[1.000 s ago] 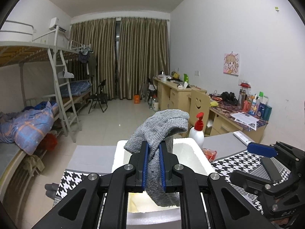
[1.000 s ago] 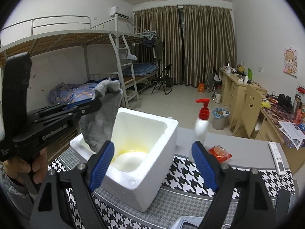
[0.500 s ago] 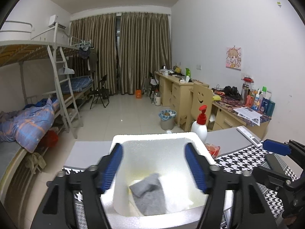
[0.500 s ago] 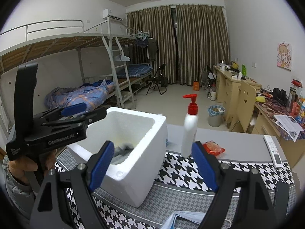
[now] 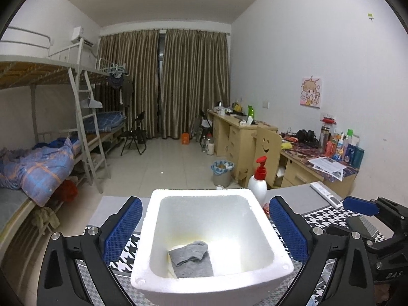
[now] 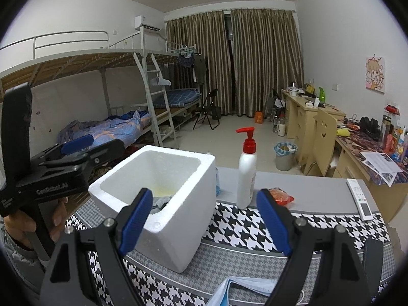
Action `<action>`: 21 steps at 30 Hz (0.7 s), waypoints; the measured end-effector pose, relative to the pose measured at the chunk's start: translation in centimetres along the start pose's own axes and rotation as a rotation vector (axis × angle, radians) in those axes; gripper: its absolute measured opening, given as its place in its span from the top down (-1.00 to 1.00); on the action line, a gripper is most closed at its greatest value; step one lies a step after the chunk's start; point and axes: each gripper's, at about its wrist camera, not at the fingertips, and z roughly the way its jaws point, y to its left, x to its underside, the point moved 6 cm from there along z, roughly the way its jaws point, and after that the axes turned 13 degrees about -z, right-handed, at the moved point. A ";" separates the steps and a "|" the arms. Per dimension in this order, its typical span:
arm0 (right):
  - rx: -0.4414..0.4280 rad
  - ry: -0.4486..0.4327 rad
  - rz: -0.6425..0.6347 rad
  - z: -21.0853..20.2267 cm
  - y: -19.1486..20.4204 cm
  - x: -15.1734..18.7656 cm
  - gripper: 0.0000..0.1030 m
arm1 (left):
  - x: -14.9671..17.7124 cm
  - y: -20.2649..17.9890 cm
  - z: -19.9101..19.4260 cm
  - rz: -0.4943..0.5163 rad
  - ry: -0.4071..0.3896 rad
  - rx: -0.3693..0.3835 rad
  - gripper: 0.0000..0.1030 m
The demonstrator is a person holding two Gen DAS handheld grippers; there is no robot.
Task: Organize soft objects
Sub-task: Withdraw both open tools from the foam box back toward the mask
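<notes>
Your way down into the foam box [image 5: 255, 232] is open; only the grey sock [image 5: 191, 257] lies on its floor. The pump bottle [image 6: 246, 178] and snack packet [image 6: 280, 195] crowd its right side, the remote [image 6: 360, 199] farther off.

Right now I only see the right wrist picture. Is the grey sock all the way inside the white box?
Observer: Yes, the grey sock lies on the floor of the foam box.
Operator: Is the left gripper holding it?
Observer: No. The left gripper has its jaws opening, pads clear of the sock.
Operator: Is anything else in there?
Observer: No other object, only that sock.
</notes>
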 end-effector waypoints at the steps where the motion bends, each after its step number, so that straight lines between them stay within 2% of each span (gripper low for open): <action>1: -0.001 -0.003 0.000 -0.2 0.0 0.0 -0.68 | 0.0 -0.1 -0.3 0.005 -0.007 -0.002 -0.96; 21: 0.040 -0.048 -0.034 -4.1 0.8 0.5 -0.68 | 0.7 -1.8 -4.3 0.027 -0.040 0.034 -0.98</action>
